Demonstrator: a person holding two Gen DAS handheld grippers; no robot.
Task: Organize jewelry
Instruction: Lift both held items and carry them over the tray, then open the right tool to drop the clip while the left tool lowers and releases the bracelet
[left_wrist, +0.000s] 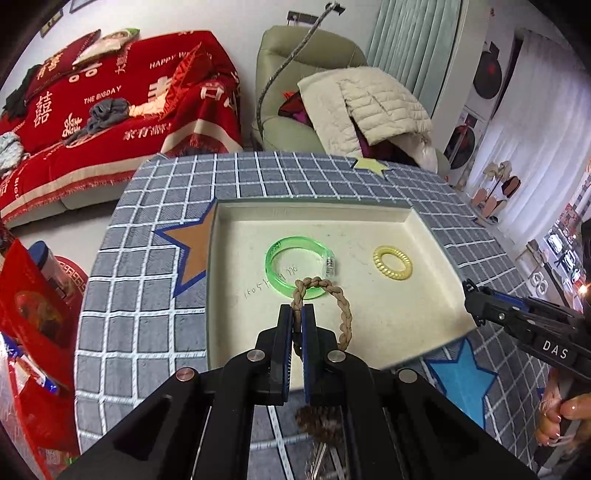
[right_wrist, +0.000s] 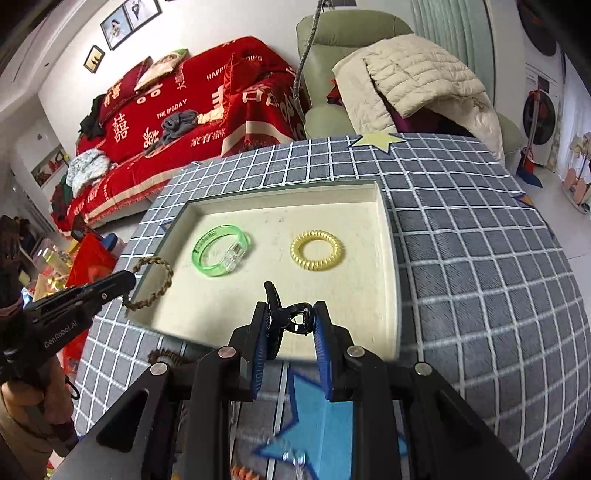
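- Left tool (left_wrist: 297, 314): jaws narrow, clamped on a brown braided bracelet (left_wrist: 334, 295); bracelet loop hangs off the tool tip above the near left part of the tray (left_wrist: 424, 236).
- Right tool (right_wrist: 291, 317): pads closed on a black hair clip (right_wrist: 291, 314), held above the near edge of the tray.
- Tray: shallow, cream, sits on the worktop (right_wrist: 480, 258) with its grey grid cloth.
- Green translucent bangle (right_wrist: 218, 254) lies flat in the tray, left of centre.
- Yellow spiral hair tie (right_wrist: 317, 251) lies flat in the tray, right of the bangle, apart from it.
- Blue star patch (left_wrist: 461, 369) on the cloth at the tray's near corner.
- Red sofa (left_wrist: 110, 103) and green armchair (left_wrist: 306, 48) behind the worktop.
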